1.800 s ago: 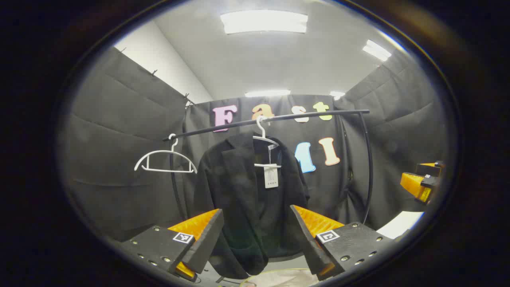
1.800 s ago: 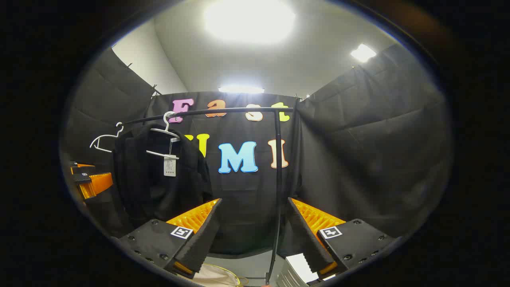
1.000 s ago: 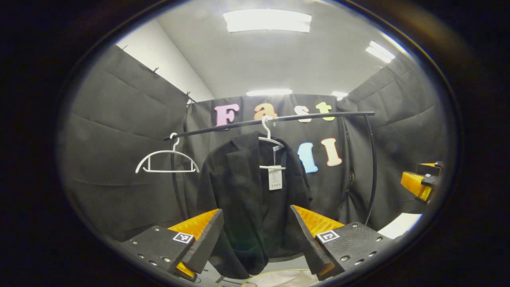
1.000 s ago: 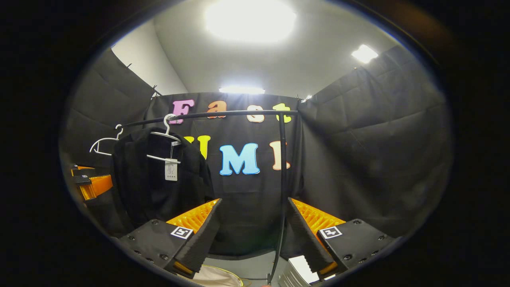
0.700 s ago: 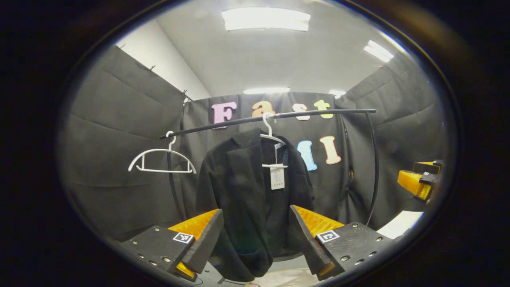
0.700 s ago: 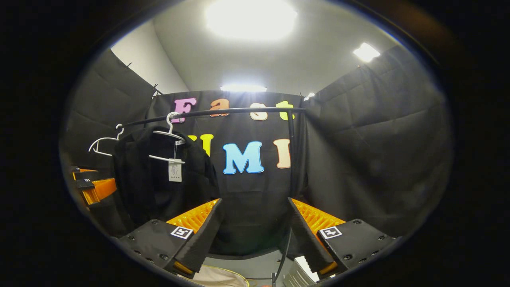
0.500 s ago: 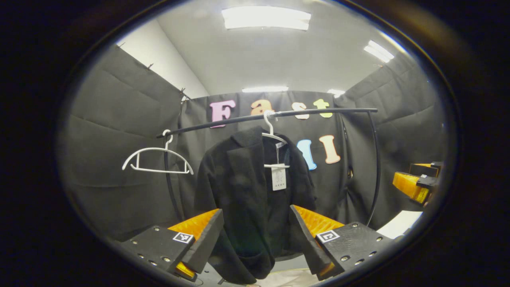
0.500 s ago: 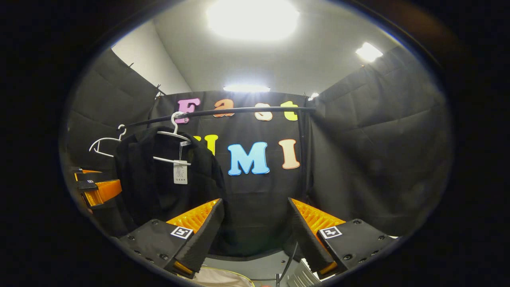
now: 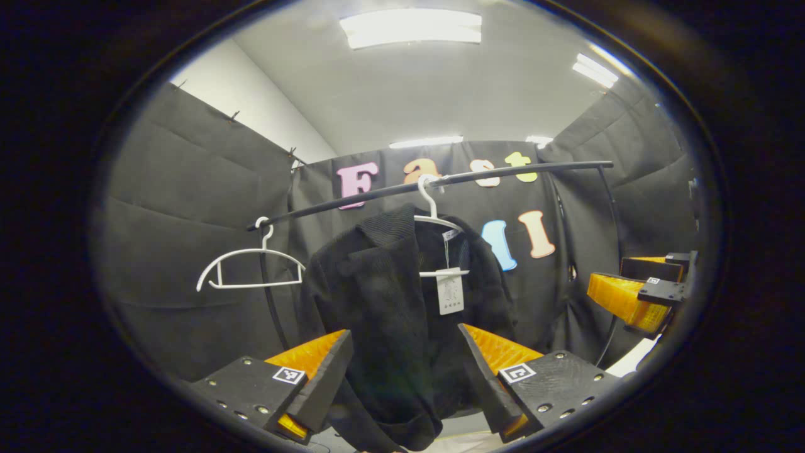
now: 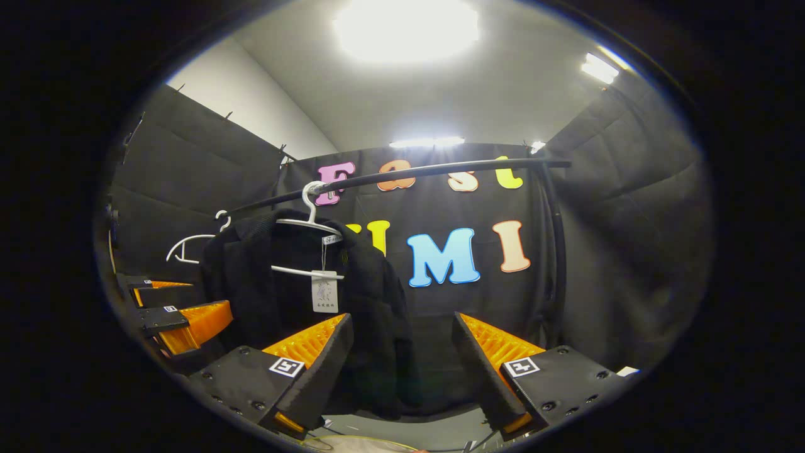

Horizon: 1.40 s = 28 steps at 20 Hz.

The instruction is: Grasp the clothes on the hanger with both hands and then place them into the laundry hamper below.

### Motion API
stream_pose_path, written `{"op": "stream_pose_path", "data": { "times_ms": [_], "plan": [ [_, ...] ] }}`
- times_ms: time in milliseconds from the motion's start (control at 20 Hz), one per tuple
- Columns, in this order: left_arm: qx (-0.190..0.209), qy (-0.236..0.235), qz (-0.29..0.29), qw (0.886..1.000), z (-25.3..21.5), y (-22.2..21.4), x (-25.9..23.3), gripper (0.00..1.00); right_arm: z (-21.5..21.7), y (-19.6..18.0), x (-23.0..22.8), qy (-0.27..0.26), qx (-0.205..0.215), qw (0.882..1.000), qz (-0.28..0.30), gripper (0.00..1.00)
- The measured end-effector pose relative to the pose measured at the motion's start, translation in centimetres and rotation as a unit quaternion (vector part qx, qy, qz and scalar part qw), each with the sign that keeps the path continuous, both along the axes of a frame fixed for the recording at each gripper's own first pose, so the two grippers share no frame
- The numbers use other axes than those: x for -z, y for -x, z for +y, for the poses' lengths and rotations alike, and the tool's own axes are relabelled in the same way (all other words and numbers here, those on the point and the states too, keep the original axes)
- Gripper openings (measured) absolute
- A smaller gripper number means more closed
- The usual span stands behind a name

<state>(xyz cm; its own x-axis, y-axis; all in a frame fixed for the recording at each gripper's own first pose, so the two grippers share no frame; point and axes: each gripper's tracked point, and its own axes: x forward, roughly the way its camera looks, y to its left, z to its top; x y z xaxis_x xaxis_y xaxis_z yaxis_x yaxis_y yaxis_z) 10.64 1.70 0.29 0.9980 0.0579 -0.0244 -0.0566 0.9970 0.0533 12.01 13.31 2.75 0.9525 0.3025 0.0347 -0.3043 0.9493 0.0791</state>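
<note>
Both claws nearer black jacket (image 9: 390,314), agape

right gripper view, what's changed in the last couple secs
The right gripper has swung toward the black jacket, which now sits nearer its open fingers; the left gripper has closed in on it too. Nothing is grasped. The jacket stays on its hanger.

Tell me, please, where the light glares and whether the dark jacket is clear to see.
Right gripper view: the ceiling lamp is blown out white, and the black jacket loses its folds. Left gripper view: the lamp keeps its shape, the jacket shows weave; the rail bends.
</note>
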Motion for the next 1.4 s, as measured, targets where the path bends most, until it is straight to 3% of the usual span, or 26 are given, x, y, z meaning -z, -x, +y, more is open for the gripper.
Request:
{"op": "stream_pose_path", "data": {
  "times_ms": [300,450,600,700,850,900,1000,1100,1400],
  "plan": [
    [-0.043,-0.022,0.007,0.999,-0.8,-3.7,-0.2,0.96,2.5,-5.6,0.6,-0.022,-0.062,0.998,0.022,0.99],
    [-0.062,-0.03,0.008,0.998,-0.7,-5.5,-0.2,0.96,4.2,-7.9,1.1,-0.027,-0.09,0.995,0.032,0.92],
    [-0.075,-0.043,0.008,0.996,-0.6,-7.3,-0.2,0.96,5.8,-9.9,1.3,-0.018,-0.113,0.993,0.035,0.97],
    [-0.088,-0.044,0.006,0.995,-0.2,-8.4,-0.4,0.96,6.5,-10.7,1.2,-0.016,-0.123,0.992,0.03,0.92],
    [-0.108,-0.048,0.007,0.993,0.5,-9.9,-0.4,0.96,8.0,-12.0,0.7,-0.021,-0.141,0.99,0.017,0.92],
    [-0.112,-0.051,0.007,0.992,0.6,-10.4,-0.3,0.96,8.4,-12.5,0.6,-0.021,-0.144,0.989,0.015,0.97],
    [-0.12,-0.057,0.009,0.991,1.0,-11.3,-0.2,0.96,9.2,-13.4,0.8,-0.022,-0.151,0.988,0.017,0.92],
    [-0.131,-0.06,0.011,0.989,1.4,-12.1,0.0,0.96,10.0,-14.3,0.9,-0.024,-0.158,0.987,0.023,0.97],
    [-0.158,-0.072,0.014,0.985,2.6,-13.9,0.6,0.95,12.1,-16.8,1.8,-0.027,-0.166,0.985,0.035,0.97]
  ]
}}
